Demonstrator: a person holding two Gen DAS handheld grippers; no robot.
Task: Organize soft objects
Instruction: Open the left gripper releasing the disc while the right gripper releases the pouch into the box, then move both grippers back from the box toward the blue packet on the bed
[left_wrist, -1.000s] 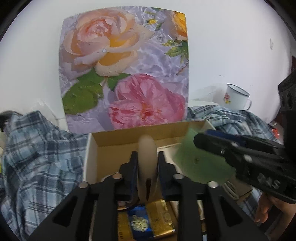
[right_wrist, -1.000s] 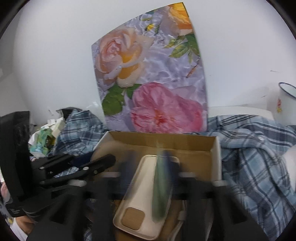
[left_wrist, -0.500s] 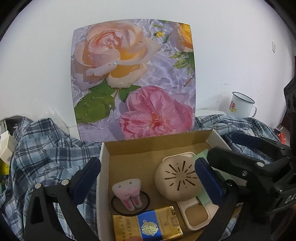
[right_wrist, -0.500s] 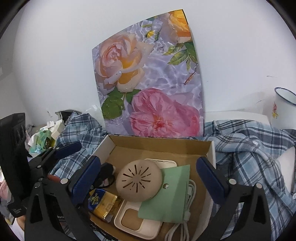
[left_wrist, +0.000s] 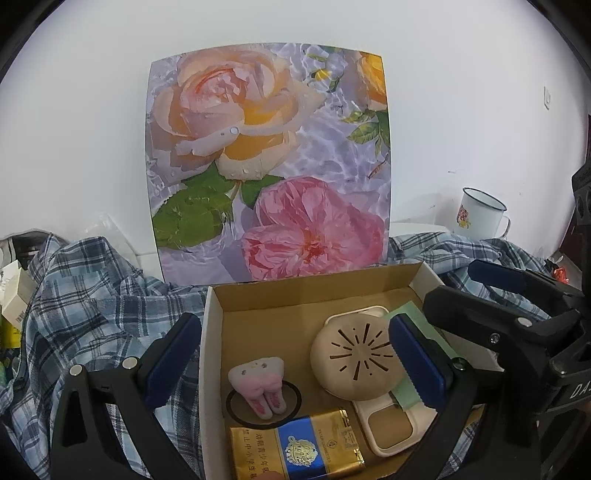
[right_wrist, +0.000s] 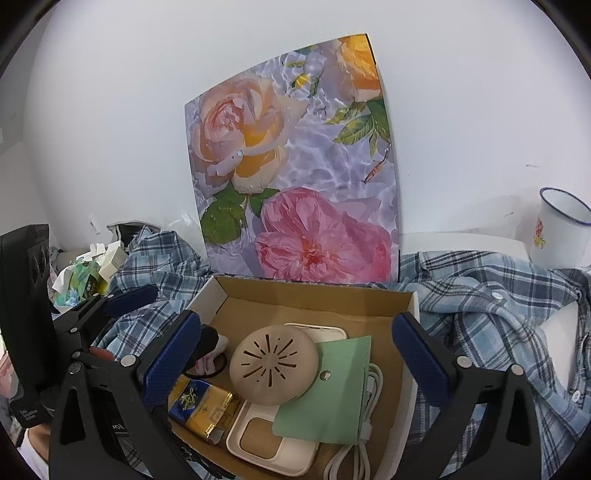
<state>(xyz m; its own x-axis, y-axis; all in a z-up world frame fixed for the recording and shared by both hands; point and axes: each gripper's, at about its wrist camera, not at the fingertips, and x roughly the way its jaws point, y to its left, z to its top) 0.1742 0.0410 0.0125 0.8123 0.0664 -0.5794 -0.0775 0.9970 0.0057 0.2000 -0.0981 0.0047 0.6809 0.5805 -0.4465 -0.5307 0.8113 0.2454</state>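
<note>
Soft objects in cardboard box (left_wrist: 321, 291), left gripper (left_wrist: 295, 354) spread wide, empty

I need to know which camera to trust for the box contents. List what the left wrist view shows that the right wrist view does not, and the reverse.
Only the left wrist view shows the pink plush tooth in full, standing on a dark ring; in the right view a finger hides most of it.

Only the right wrist view shows the white cable along the box's right wall, and the whole green pouch.

Both show the cardboard box, the round beige slotted disc, the cream case, the gold and blue packet, the plaid shirt, the rose picture and the enamel mug. Both grippers, left gripper and right gripper, are open and empty.
</note>
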